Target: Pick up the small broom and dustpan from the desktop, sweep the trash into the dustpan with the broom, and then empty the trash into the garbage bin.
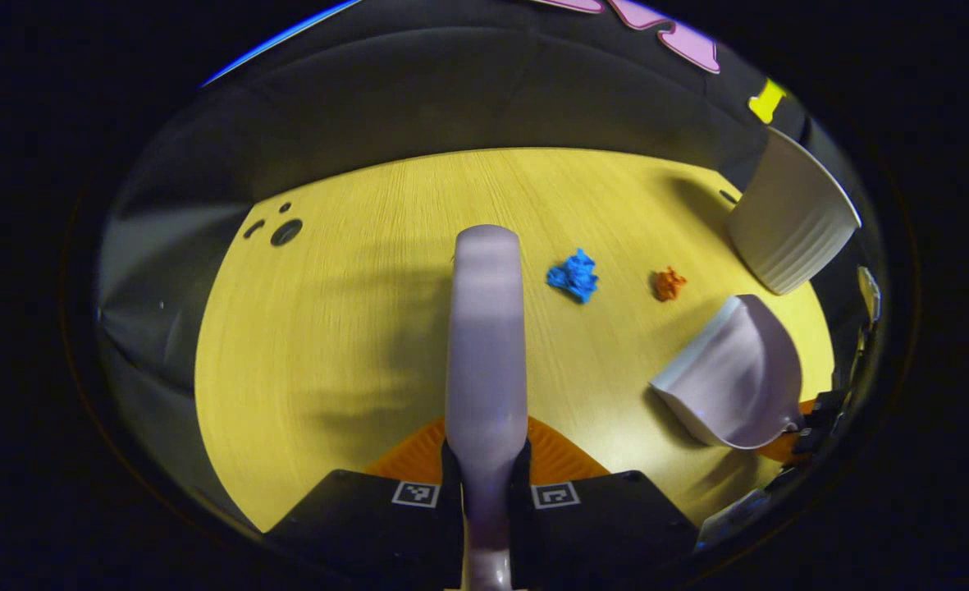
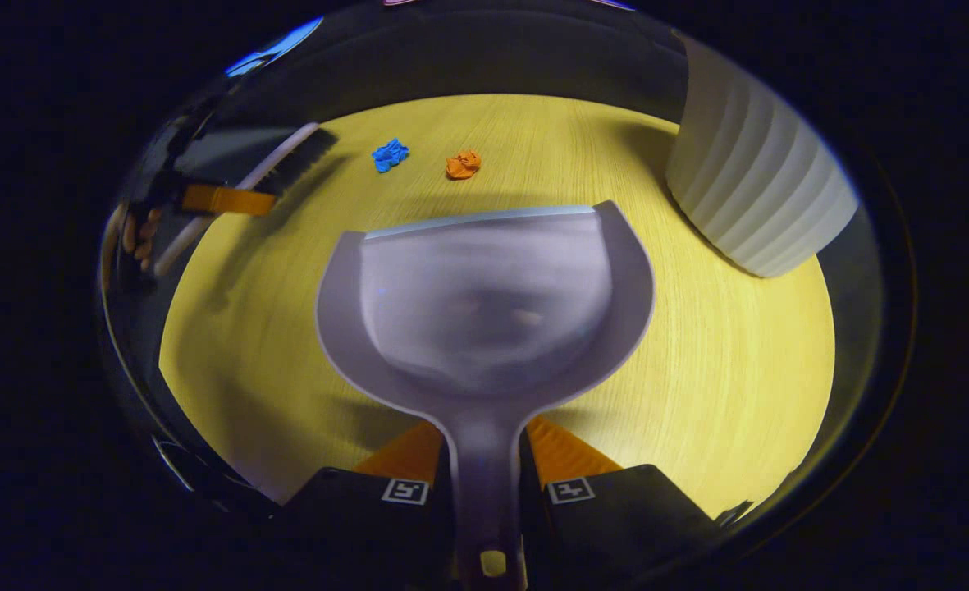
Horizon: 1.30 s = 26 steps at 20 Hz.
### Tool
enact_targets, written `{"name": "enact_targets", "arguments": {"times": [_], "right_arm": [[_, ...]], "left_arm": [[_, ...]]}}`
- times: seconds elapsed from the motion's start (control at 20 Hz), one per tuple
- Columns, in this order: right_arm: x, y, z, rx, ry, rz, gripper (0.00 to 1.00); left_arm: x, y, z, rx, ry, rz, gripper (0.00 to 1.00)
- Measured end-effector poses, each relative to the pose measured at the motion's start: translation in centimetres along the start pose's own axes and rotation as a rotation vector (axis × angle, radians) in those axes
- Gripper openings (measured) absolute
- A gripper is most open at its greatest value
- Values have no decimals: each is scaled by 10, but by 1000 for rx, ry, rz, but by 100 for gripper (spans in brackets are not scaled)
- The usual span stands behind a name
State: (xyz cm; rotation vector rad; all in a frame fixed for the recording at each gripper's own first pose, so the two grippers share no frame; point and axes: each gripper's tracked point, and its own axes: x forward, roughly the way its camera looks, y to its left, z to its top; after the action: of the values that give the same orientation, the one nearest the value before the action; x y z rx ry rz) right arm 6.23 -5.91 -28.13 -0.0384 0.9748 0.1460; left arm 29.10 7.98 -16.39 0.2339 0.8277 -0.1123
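Looking along the left claw (image 1: 485, 460), the broom (image 1: 485, 328) is seen clamped by its handle above the tabletop (image 1: 328, 328), with blue trash (image 1: 573, 275) and orange trash (image 1: 669, 283) ahead, while in the right gripper view the right claw (image 2: 485, 468) is clenched on the dustpan (image 2: 484, 312), the garbage bin (image 2: 755, 189) standing beside it.

The pale lilac broom (image 1: 486, 345) stands clamped by its handle, lifted over the yellow wooden worktop (image 1: 328, 345). The matching dustpan (image 2: 488, 304) is held by its handle, mouth facing 2 crumpled scraps, 1 blue (image 2: 390, 154), 1 orange (image 2: 463, 164). The white ribbed garbage bin (image 2: 751, 189) stands beside.
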Motion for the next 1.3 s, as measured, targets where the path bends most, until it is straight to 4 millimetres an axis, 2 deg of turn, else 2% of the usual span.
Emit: {"name": "enact_targets", "arguments": {"times": [0.15,0.2,0.3,0.4,0.45,0.55,0.65,0.75,0.8,0.9,1.0,1.05,1.15,1.2,1.3], "right_arm": [[-8,-12,8,-57,-16,11,37],[-12,-18,7,-78,-10,10,34],[-14,-29,10,-113,-17,1,37],[-17,-37,10,-140,-15,-3,37],[-18,-39,9,-152,-9,3,34],[-21,-40,8,-170,3,17,37],[-20,-40,6,-186,17,36,41],[-19,-40,6,-185,31,45,37],[-19,-38,5,-178,34,48,41],[-18,-36,8,-195,27,48,37],[-12,-33,8,-204,29,48,41],[-12,-33,8,-212,27,46,37],[-18,-27,9,-237,12,37,41],[-21,-29,11,-247,2,32,34],[-19,-31,6,-259,-13,29,37]], "left_arm": [[25,-4,14,66,48,-13,27],[32,-6,19,96,56,-16,25],[46,-17,26,166,73,-36,27],[56,-29,41,248,56,-47,24],[62,-34,50,304,46,-51,27],[65,-43,65,407,39,-74,25],[72,-59,77,496,37,-105,25],[76,-80,84,567,38,-159,26],[75,-93,84,594,44,-194,27],[71,-116,77,643,75,-256,26],[64,-143,69,684,110,-342,26],[59,-156,62,704,128,-380,27],[52,-173,44,731,176,-421,27],[45,-182,33,735,199,-450,27],[28,-203,9,725,249,-540,27]]}}
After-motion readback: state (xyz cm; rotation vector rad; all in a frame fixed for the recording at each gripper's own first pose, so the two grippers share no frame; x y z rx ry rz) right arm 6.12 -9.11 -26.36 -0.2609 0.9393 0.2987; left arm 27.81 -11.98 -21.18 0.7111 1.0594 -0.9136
